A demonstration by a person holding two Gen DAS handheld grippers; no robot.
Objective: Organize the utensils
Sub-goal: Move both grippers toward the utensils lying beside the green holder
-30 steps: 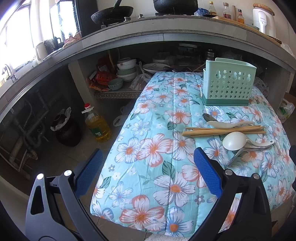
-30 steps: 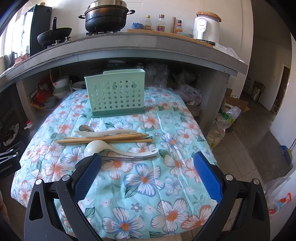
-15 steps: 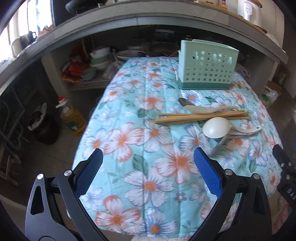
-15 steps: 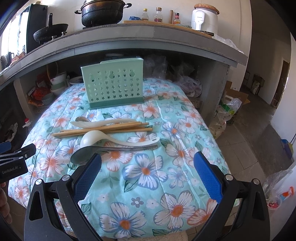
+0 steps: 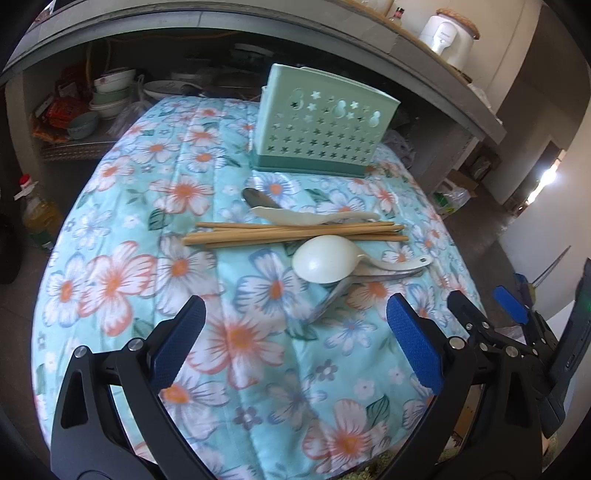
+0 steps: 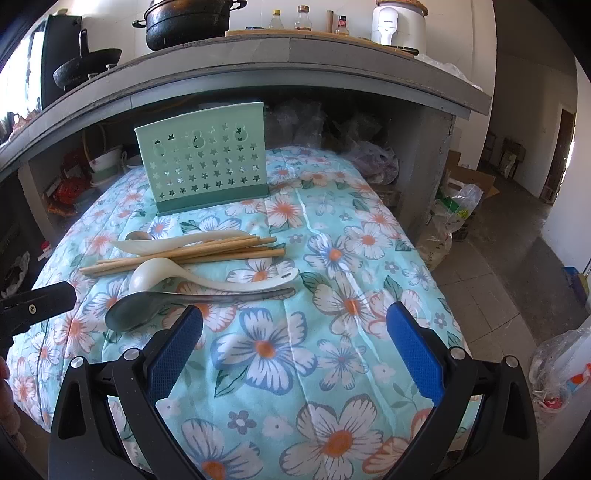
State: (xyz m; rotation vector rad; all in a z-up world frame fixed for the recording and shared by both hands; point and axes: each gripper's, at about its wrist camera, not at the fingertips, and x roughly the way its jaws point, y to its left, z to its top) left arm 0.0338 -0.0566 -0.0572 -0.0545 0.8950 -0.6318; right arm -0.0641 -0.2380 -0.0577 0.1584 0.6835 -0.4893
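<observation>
A mint-green perforated utensil holder [image 5: 321, 129] [image 6: 207, 168] stands at the far side of the floral-covered table [image 5: 236, 336] [image 6: 343, 229]. In front of it lie wooden chopsticks [image 5: 291, 232] [image 6: 184, 254], a white flat spoon [image 5: 314, 217] [image 6: 173, 242], a white ladle [image 5: 325, 258] [image 6: 207, 275], a large metal spoon [image 6: 147, 306] [image 5: 332, 295] and a small metal spoon [image 5: 255, 195]. My left gripper [image 5: 295, 336] is open above the table's near part, short of the utensils. My right gripper [image 6: 295, 339] is open, its left finger near the metal spoon.
A concrete counter [image 6: 258, 70] overhangs the table's far end, with pots [image 6: 184, 22], bottles and a white appliance [image 6: 397, 20] on top. Bowls [image 5: 110, 92] sit on a shelf beneath at left. An oil bottle [image 5: 37, 218] stands on the floor left. Bags [image 6: 454, 206] lie at right.
My left gripper has swung right and in over the table, so the utensils now lie ahead of it. My right gripper has moved closer to the utensils. Both stay open.
</observation>
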